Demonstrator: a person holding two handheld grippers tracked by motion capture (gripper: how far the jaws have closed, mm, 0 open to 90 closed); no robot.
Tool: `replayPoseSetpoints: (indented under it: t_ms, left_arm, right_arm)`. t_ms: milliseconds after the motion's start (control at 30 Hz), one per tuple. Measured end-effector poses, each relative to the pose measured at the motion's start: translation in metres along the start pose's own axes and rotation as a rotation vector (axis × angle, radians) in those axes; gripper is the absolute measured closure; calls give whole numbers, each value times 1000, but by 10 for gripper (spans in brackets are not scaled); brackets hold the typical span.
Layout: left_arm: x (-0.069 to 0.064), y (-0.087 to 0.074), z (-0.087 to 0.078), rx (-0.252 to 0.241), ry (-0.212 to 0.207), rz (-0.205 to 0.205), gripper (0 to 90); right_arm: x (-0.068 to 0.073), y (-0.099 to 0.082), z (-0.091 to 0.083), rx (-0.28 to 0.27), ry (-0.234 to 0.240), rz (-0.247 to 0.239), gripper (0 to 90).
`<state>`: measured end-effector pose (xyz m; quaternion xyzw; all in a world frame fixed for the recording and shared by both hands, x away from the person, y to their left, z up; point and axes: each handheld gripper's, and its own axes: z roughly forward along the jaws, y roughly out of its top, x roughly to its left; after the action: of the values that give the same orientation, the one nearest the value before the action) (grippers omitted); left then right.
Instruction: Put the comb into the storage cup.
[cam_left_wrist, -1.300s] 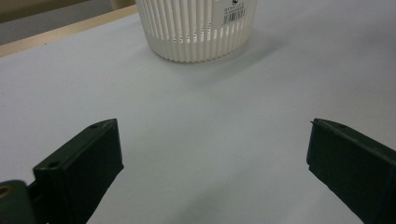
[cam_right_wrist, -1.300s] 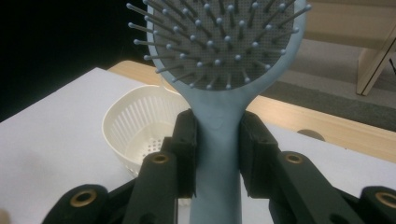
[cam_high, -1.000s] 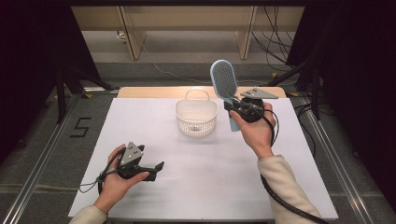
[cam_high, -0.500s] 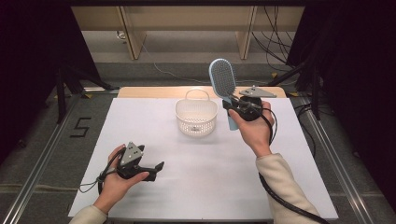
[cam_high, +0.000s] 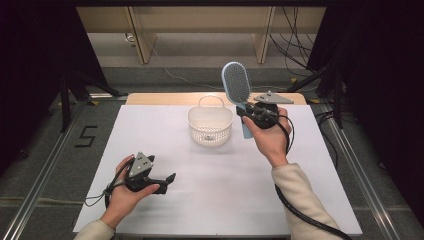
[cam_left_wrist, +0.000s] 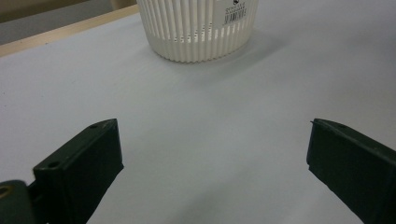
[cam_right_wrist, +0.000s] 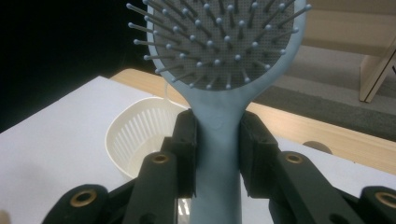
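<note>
Right gripper (cam_high: 248, 111) pinches the blue hairbrush (cam_high: 237, 88) by its handle, head upright above the jaws, raised just right of the white basket (cam_high: 210, 125). Basket looks empty (inside partly hidden). Left gripper (cam_high: 167, 178) rests low on the white table (cam_high: 215, 190), jaws spread, holding nothing, well apart from the basket.

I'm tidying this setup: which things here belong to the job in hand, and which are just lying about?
In the job:
- blue hairbrush, held upright by its handle in the right tongs
- white basket on the table

Lying about:
- left tongs, open, resting low over the table
- cables on the floor behind
</note>
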<state>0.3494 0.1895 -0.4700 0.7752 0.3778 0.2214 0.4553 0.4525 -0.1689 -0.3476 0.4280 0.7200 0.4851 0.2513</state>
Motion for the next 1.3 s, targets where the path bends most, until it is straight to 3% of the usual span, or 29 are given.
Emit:
replayPoseSetpoints:
  t_ms: [1300]
  left_arm:
    - [0,0,0,-2,-2,-1,28]
  right_arm:
    - [7,3,11,-21,7,-4,706]
